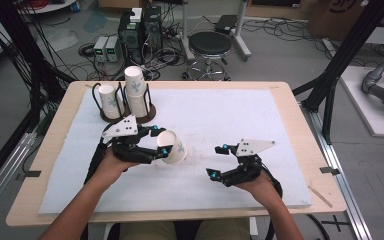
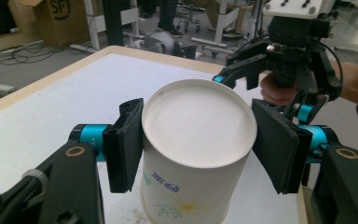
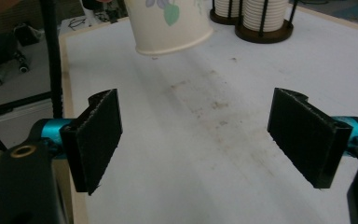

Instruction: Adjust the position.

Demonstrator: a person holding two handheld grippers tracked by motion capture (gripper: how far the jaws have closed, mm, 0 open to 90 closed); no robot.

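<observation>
Now your left tool (image 1: 161, 141) clamps the paper cup (image 1: 174, 147) by its sides.
You hold the cup tipped above the white tabletop (image 1: 215, 115); your right tool (image 1: 218, 161) gapes wide, empty, just beside it.

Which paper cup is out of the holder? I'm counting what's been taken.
The paper cup clamped in the left gripper, held on its side above the white mat. The other cups sit stacked in the wire holder at the table's far left.
</observation>
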